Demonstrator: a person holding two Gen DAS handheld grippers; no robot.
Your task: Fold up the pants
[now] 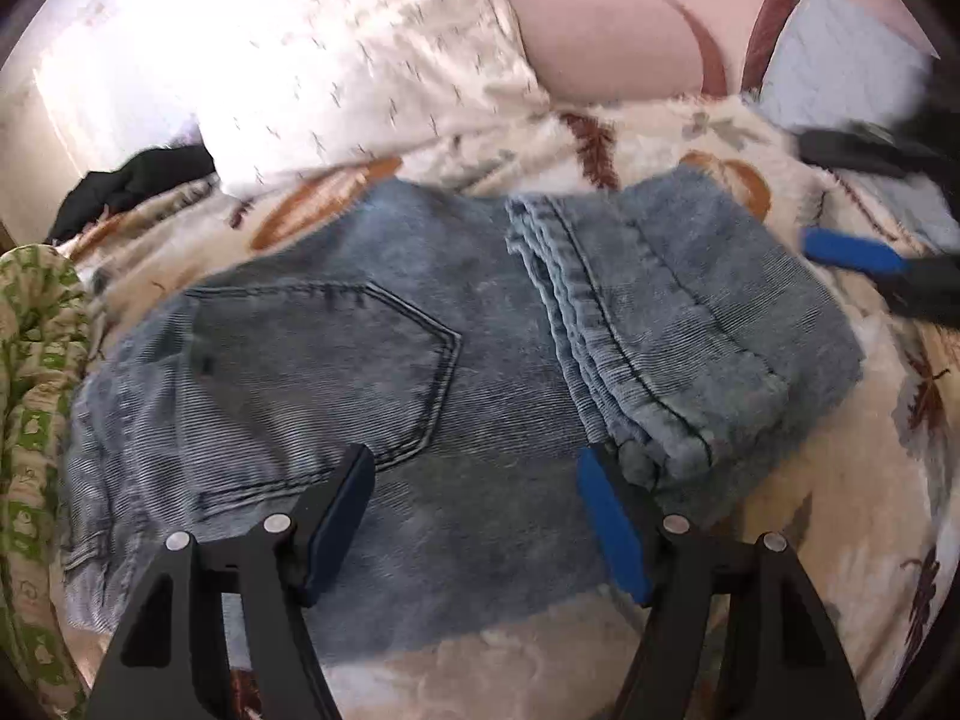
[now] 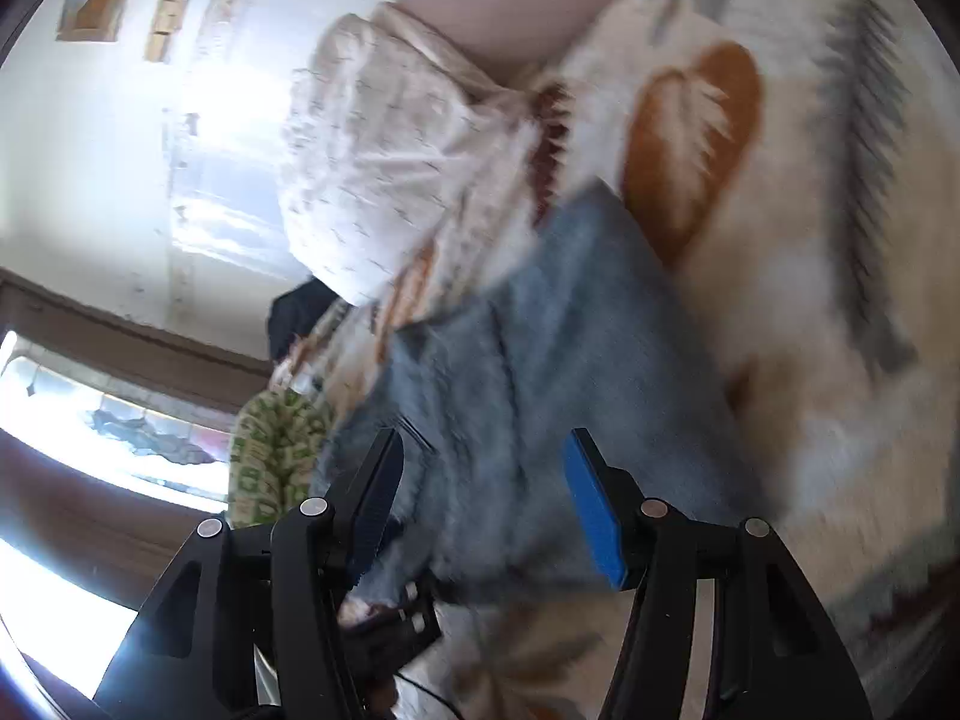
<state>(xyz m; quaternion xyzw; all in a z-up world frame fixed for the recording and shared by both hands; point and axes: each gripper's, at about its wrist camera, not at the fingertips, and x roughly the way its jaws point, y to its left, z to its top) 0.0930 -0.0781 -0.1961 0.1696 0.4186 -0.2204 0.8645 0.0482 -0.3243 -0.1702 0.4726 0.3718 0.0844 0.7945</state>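
Pants: the blue jeans [image 1: 372, 372] lie on the bed [image 1: 750, 570], on a fuzzy leaf blanket. They look folded small already, with the legs laid over the top part so the pile stays neat.
Pocket: a back pocket [image 1: 324, 372] faces up.
Left gripper: the left gripper [image 1: 474, 522] hangs over the near edge of the jeans. Its jaws are apart and hold nothing, maybe ready to pinch the edge for one more fold.
Right gripper: the right gripper [image 2: 480, 498] is off to the side of the jeans. Its jaws are apart too, with nothing in them.
Pillow: a white pillow [image 1: 336, 78] sits behind the jeans.
Other clothes: a green patterned cloth [image 1: 36, 420] waits beside them.
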